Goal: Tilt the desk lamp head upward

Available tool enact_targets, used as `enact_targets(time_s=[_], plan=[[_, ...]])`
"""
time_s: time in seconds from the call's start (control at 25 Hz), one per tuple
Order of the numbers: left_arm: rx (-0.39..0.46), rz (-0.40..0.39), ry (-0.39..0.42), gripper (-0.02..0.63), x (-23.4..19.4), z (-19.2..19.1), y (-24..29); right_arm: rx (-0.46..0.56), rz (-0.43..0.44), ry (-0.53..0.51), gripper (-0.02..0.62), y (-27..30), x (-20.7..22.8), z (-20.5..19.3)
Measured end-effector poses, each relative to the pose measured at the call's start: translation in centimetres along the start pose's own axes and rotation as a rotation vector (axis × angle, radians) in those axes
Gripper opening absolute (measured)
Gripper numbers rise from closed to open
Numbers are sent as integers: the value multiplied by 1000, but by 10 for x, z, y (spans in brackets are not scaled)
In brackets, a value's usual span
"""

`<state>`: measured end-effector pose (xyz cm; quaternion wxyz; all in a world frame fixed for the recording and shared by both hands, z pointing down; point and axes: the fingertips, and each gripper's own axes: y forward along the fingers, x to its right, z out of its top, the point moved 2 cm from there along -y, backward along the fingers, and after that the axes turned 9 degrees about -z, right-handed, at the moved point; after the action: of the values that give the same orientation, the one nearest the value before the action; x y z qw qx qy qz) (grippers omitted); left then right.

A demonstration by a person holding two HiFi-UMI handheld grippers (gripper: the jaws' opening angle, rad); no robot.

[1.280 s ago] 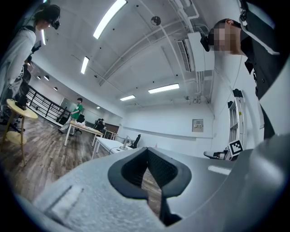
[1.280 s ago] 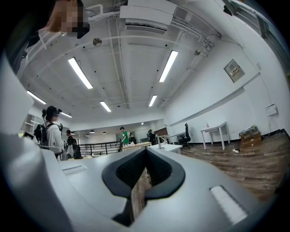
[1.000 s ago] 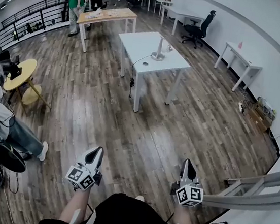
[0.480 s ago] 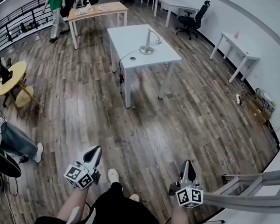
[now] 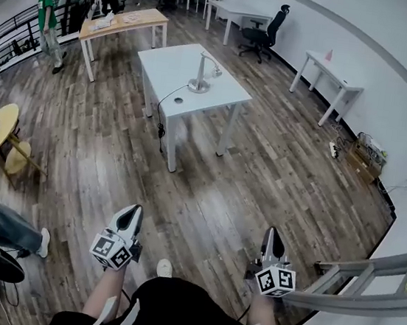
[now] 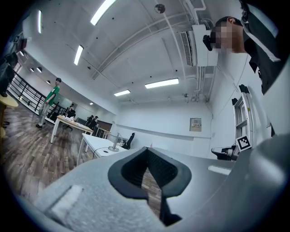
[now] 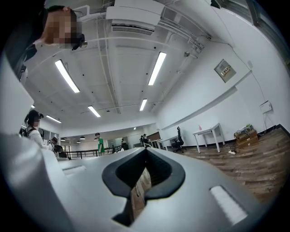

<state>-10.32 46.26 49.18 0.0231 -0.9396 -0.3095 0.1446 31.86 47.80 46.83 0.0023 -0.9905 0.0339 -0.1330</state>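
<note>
While standing well apart from the white table (image 5: 224,90), treat the task as not yet begun. Note the left gripper (image 5: 131,218) and the right gripper (image 5: 271,238): both held low over the wood floor (image 5: 244,193), jaws pressed fully together, nothing gripped in either. Spread the jaws before any attempt to take hold.

Locate the desk lamp (image 5: 200,74) at about the middle of the tabletop, clear of all four edges.

Probable hazards from here:

- Snagging the cable (image 5: 160,115) where draped over the near-left edge and hanging beside the table leg. Likely result: a dragged or toppled lamp.
- Pushing the head with closed jaws. Likely result: slipping off the slim head, or sliding the round base across the smooth top. Consider steadying the base with one gripper while lifting the head with the other.
- Forcing the head past its travel. Cannot tell the joint type at this range; apply pressure gradually.
- Knocking the small round item (image 5: 174,100) near the near-left edge. Cannot tell what kind of item.

Appearance of the lamp: slim and silver-grey throughout. Flat round base, straight upright stem, short head branching from the top toward the far-right corner and apparently angled somewhat downward. Too small here for finer detail.
</note>
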Motion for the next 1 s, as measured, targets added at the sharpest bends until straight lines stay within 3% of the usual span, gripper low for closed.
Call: enact_targets(time_s=[0.52,1.0], plan=[[3,42,-21,-2,-100,5,21,-46,24,-28,3,101,-54,-24],[-13,88,44,-2,-167,23,12,-83,97,-37,3,179,-125,-53]])
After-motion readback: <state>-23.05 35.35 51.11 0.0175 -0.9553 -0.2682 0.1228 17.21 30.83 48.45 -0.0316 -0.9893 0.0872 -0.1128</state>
